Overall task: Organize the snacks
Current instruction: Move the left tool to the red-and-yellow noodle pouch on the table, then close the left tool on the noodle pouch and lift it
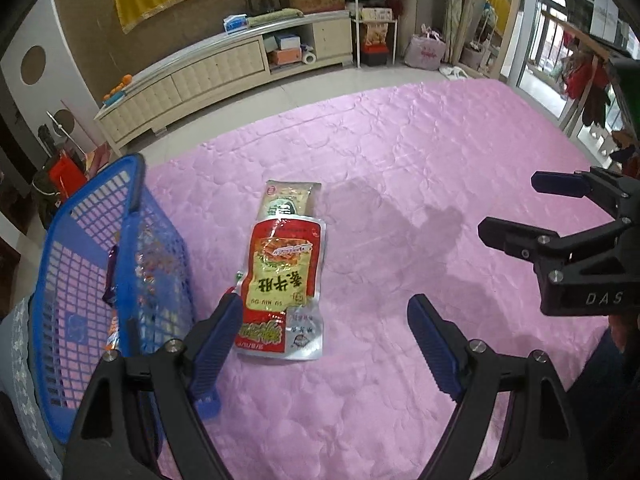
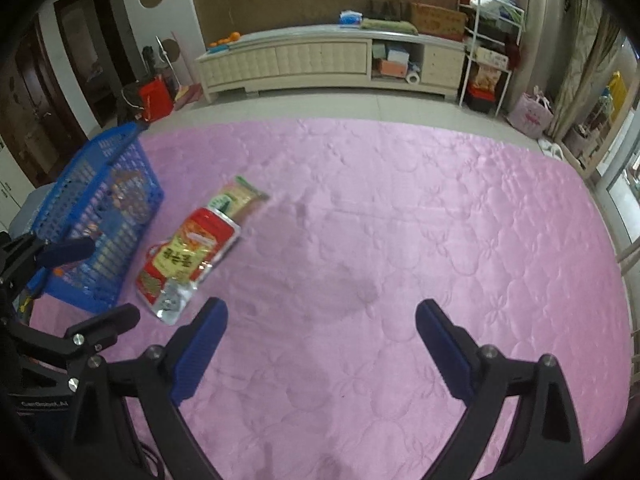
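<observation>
Both the left tongs (image 1: 324, 340) and right tongs (image 2: 320, 344) gape empty; the red snack pouch (image 1: 282, 276), at the blue basket's (image 1: 80, 320) three o'clock on the pink quilt (image 1: 400, 180), looks light, crinkly, slippery, best pinched at its sealed edge.

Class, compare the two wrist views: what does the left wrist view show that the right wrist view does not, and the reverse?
Left wrist view only: the purple wrapper poking over the basket's wall, and the balcony railing.

Right wrist view only: the dark doorway.

Both: the blue basket, the overlapping snack packets, the pink quilt, and the left gripper and right gripper, open and empty.
</observation>
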Tool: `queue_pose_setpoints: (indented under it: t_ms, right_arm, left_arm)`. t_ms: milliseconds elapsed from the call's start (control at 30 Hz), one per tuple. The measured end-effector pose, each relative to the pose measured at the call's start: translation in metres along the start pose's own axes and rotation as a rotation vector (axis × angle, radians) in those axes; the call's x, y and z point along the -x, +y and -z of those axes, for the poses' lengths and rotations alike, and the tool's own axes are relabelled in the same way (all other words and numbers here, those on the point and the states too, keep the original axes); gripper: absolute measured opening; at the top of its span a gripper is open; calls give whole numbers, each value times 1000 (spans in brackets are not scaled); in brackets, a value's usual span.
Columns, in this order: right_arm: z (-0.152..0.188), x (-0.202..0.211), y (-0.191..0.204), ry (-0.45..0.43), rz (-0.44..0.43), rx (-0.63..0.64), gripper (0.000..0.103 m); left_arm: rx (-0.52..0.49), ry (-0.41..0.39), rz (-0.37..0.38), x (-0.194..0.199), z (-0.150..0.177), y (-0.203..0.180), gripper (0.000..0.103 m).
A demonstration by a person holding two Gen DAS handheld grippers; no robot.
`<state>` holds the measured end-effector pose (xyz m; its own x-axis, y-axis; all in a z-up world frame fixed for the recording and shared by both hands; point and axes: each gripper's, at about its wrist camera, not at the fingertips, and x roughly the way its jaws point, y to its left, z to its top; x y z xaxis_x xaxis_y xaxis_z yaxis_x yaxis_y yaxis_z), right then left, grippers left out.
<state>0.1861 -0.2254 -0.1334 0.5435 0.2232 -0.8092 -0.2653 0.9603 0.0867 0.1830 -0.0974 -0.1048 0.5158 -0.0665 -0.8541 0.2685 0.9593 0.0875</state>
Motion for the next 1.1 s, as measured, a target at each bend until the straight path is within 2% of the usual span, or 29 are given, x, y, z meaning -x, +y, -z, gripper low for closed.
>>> queue_pose_setpoints:
  t_ms: [233,300,533,733,867,1067,1100]
  right_arm:
    - [-2,-28,-11,3,-21,-57,97]
    - [-1,-36,-13,2,-19,-58,100]
    - [-3,-62,-22,61,-15,-68,103]
    - [-4,-69,-5,81,-16,-9,103]
    - [-3,-77,-5,106,6,0,103]
    - [-4,-77,-7,101,18,-5,103]
    - [-4,-77,-9,104,17,-7,103]
  left_arm:
    - [-48,57,-52,-40,-17,-6,82]
    - [-54,76,-70,-52,-19,-6,82]
    - [-44,137,-98,-87,-25,0,82]
    - [-12,189,-97,-112,-25,17,82]
    - [-13,229,-139,-127,-23,23,82]
    - [66,248,-60,-135,-23,33,82]
    - [80,250,-47,-136,-22,35,77]
